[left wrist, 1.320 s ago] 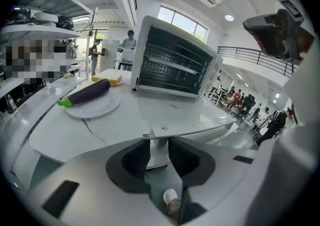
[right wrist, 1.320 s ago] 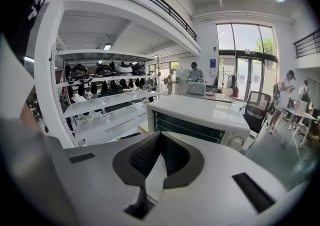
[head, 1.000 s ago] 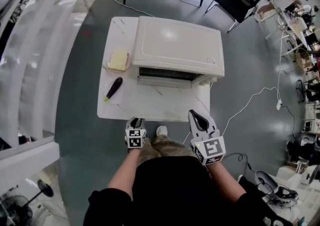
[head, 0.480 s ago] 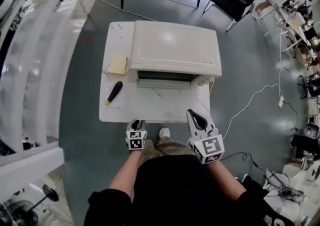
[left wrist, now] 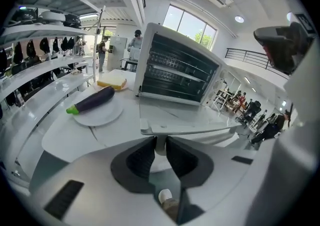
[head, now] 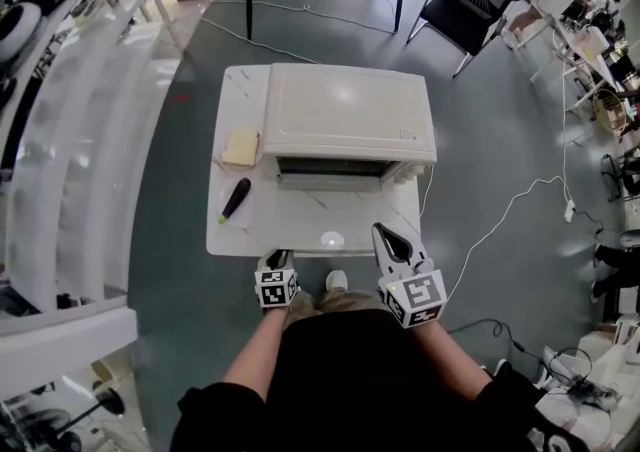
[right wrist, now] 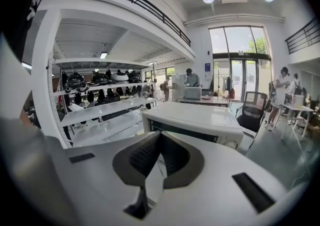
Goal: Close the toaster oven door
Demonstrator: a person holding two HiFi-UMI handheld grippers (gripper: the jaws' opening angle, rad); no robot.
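Observation:
The white toaster oven (head: 348, 125) stands on a small white table (head: 225, 235), its glass door (head: 330, 215) folded down flat toward me. In the left gripper view the oven's racks (left wrist: 180, 70) show and the door's front edge (left wrist: 195, 130) lies just beyond the jaws. My left gripper (head: 273, 258) is at the table's front edge by the door's left corner; its jaws (left wrist: 159, 142) stand a narrow gap apart, with a white bit of the door edge showing in the gap. My right gripper (head: 385, 235) hovers over the table's front right, shut and empty (right wrist: 159, 137), facing the oven (right wrist: 200, 117).
An eggplant (head: 235, 198) lies on a plate left of the oven, a slice of bread (head: 241, 147) behind it. White shelving (head: 60, 140) runs along the left. A white cable (head: 500, 215) trails on the floor at right, and a black chair (head: 460, 5) stands beyond.
The table and oven have drawn closer. Both grippers, a second ago short of the table, now reach its front edge. The door has stayed down.

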